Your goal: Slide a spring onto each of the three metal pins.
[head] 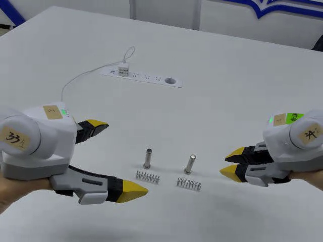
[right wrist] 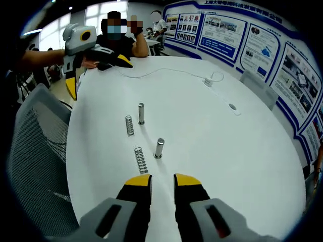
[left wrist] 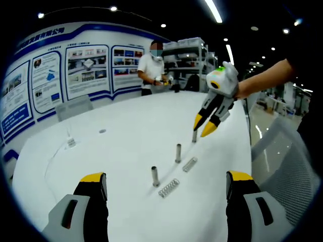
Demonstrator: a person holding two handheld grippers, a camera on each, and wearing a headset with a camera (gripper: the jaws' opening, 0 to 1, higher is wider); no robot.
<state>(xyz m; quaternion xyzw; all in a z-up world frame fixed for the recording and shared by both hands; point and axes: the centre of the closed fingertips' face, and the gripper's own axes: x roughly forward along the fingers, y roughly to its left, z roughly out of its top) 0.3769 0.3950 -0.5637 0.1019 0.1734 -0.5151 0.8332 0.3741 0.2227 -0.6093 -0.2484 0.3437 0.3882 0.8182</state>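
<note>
**Grippers empty, pins bare, two springs loose**

Left gripper [head: 126, 157]: jaws spread wide, nothing held. Right gripper [head: 225, 165]: jaws drawn to a narrow gap, nothing seen between them.

Items between the two grippers:
- First pin [head: 148, 158]: upright, nearer the left gripper. First spring [head: 148, 176] lies flat just beside its foot.
- Second pin [head: 190, 164]: upright, nearer the right gripper. Second spring [head: 189, 184] lies flat just beside its foot.
- Third pin [left wrist: 194, 136]: seemingly upright just under the right gripper's tips. Contact cannot be told.

Risks (judged):
- The springs lie on a smooth table [head: 227, 75] and may roll or skid away from a closing jaw.
- Pinched hard, a spring may pop out sideways.
- The pins look slender and free-standing. A jaw's nudge, or a spring lowered off-axis, could tip one. The third pin is the most exposed.

Writing:
- Left tag [head: 14, 138]: handwritten "33", followed by an unreadable mark.
- Right tag [head: 309, 133]: handwritten, not legible.
- Wall posters [right wrist: 262, 45]: text too small to read.

Beyond both grippers: power strip [head: 141, 77], no marking readable.
</note>
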